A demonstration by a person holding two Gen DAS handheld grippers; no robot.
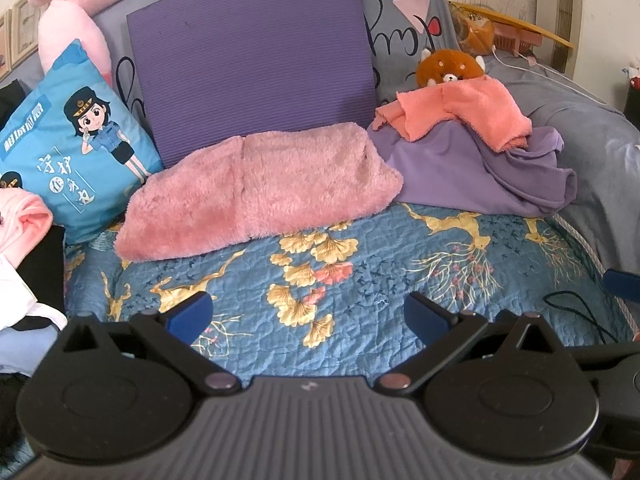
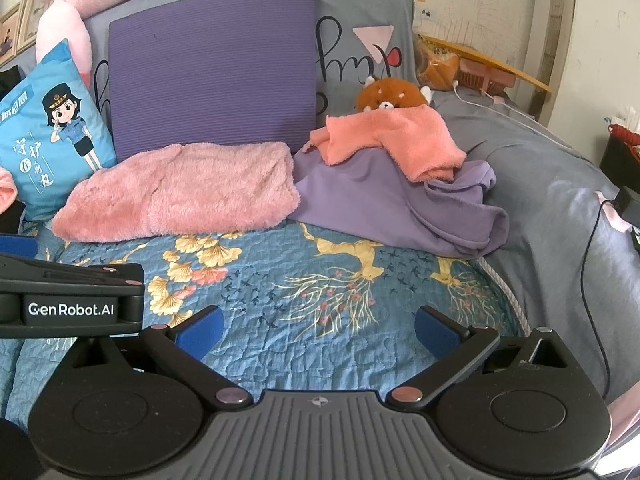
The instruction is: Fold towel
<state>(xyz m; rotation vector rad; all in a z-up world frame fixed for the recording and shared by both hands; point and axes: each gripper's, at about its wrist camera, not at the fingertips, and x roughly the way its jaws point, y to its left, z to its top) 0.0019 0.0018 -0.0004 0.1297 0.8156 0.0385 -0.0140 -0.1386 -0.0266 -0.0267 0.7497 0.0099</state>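
Observation:
A fluffy pink towel (image 1: 260, 192) (image 2: 180, 194) lies folded in a thick bundle at the far edge of the blue flowered quilt (image 1: 360, 300) (image 2: 320, 300), against a purple mat. My left gripper (image 1: 308, 316) hovers open over the quilt, well short of the towel, nothing between its blue pads. My right gripper (image 2: 318, 330) is also open and empty above the quilt, to the right of the left one. The left gripper's body (image 2: 72, 300) shows at the left edge of the right wrist view.
A purple cloth (image 1: 480, 172) (image 2: 392, 204) with a salmon towel (image 1: 468, 112) (image 2: 392, 140) and a brown plush toy (image 1: 452, 66) lies right of the pink towel. A blue cartoon pillow (image 1: 68, 140) stands left. The purple mat (image 1: 256, 60) leans behind. A black cable (image 2: 592, 260) trails at right.

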